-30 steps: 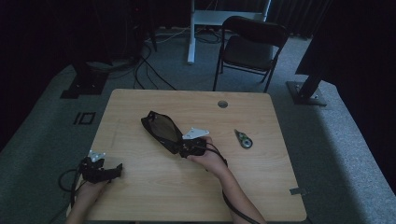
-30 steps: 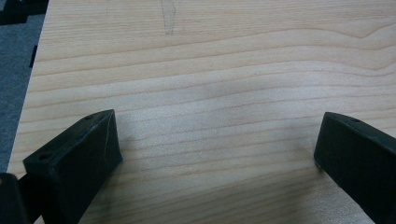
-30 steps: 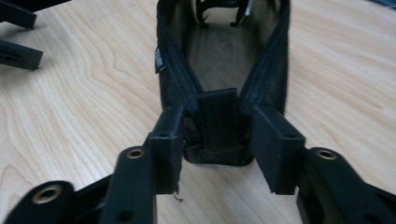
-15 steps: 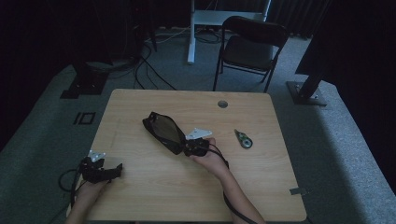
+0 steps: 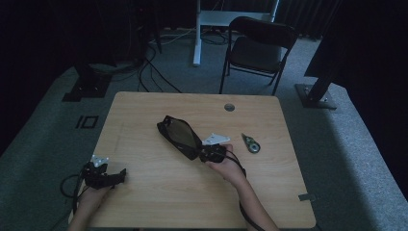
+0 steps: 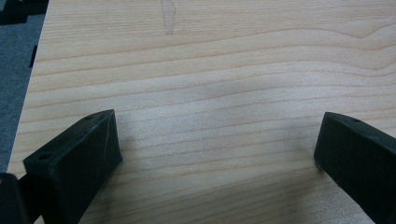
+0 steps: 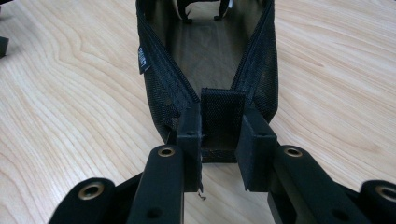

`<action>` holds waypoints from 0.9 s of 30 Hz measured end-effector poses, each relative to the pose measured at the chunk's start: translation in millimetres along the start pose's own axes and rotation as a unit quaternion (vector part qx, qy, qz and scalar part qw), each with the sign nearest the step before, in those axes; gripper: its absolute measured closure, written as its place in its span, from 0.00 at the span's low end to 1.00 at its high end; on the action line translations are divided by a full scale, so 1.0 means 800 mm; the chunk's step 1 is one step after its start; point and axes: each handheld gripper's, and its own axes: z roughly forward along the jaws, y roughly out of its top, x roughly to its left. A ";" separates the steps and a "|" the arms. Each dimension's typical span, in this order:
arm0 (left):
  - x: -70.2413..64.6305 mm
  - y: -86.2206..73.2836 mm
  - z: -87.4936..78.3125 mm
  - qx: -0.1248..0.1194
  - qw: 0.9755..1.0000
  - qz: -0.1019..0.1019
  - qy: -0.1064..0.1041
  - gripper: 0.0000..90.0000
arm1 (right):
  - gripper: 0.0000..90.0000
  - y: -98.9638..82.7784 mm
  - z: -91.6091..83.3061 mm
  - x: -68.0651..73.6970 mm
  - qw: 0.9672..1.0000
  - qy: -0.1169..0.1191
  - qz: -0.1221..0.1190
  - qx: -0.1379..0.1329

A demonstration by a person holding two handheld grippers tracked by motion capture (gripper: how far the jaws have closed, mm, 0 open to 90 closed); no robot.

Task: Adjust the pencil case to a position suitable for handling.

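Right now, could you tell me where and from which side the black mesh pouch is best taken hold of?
Probably by the small fabric tab at the near end of the black mesh pouch, approached level from that end. The tab sticks out narrow and flat, while the unzipped sides spread wide and floppy. The right gripper is shut on that tab. The left gripper is open over the table.

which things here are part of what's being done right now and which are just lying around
In use:
black mesh pouch, its end tab clamped
right gripper, shut on that tab

Lying about:
small round green and black item
left gripper, open over bare table
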 end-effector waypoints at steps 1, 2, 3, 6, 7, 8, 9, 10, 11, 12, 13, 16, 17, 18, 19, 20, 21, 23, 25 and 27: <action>0.000 0.000 0.000 0.000 1.000 0.000 0.000 0.01 | 0.81 -0.004 -0.006 -0.004 1.000 -0.006 0.000 -0.001; 0.000 0.000 0.000 0.000 1.000 0.000 0.000 0.01 | 0.81 -0.004 -0.006 -0.004 1.000 -0.006 0.000 -0.001; 0.000 0.000 0.000 0.000 1.000 0.000 0.000 0.01 | 0.81 -0.006 -0.009 -0.006 1.000 -0.007 0.000 0.000; 0.000 0.000 0.000 0.000 1.000 0.000 0.000 0.01 | 0.81 -0.012 -0.018 -0.011 1.000 -0.014 0.002 0.000; 0.000 0.000 0.000 0.000 1.000 0.000 0.000 0.01 | 0.81 -0.016 -0.024 -0.014 1.000 -0.021 0.003 -0.003; 0.000 0.000 0.000 0.000 1.000 0.000 0.000 0.01 | 0.81 -0.016 -0.024 -0.014 1.000 -0.021 0.003 -0.003; 0.000 0.000 0.000 0.000 1.000 0.000 0.000 0.01 | 0.81 -0.018 -0.027 -0.016 1.000 -0.023 0.003 -0.001; 0.000 0.000 0.000 0.000 1.000 0.000 0.000 0.01 | 0.81 -0.019 -0.030 -0.017 1.000 -0.027 0.006 -0.005; 0.000 0.000 0.000 0.000 1.000 0.000 0.000 0.01 | 0.81 -0.021 -0.033 -0.018 1.000 -0.029 0.006 -0.006; 0.000 0.000 0.000 0.000 1.000 0.000 0.000 0.01 | 0.81 -0.024 -0.037 -0.020 0.999 -0.032 0.007 -0.007; 0.000 0.000 0.000 0.000 1.000 0.000 0.000 0.01 | 0.81 -0.024 -0.037 -0.020 0.999 -0.032 0.007 -0.007; 0.000 0.000 0.000 -0.001 1.000 0.000 0.000 0.01 | 0.81 -0.032 -0.049 -0.026 0.999 -0.045 0.013 -0.009; 0.000 0.000 0.000 -0.001 1.000 0.000 0.000 0.01 | 0.81 -0.035 -0.052 -0.028 0.999 -0.048 0.012 -0.008; 0.000 0.000 0.000 0.000 1.000 0.000 0.000 0.01 | 0.81 -0.037 -0.056 -0.029 0.999 -0.051 0.016 -0.008; 0.000 0.000 0.000 0.000 1.000 0.000 0.000 0.01 | 0.81 -0.040 -0.059 -0.031 0.998 -0.055 0.019 -0.011; 0.000 0.000 0.000 0.000 1.000 0.000 0.000 0.01 | 0.81 -0.043 -0.061 -0.032 0.998 -0.057 0.020 -0.010; 0.000 0.000 0.000 0.000 1.000 0.000 0.000 0.01 | 0.81 -0.046 -0.064 -0.034 0.998 -0.061 0.021 -0.011; 0.000 0.000 0.000 0.000 1.000 0.000 0.000 0.01 | 0.81 -0.056 -0.074 -0.039 0.997 -0.065 0.032 -0.014; 0.000 0.000 0.000 -0.001 1.000 0.000 0.000 0.01 | 0.81 -0.059 -0.077 -0.040 0.997 -0.068 0.035 -0.014; 0.000 0.000 0.000 0.000 1.000 0.001 0.000 0.01 | 0.81 -0.065 -0.084 -0.042 0.996 -0.074 0.040 -0.015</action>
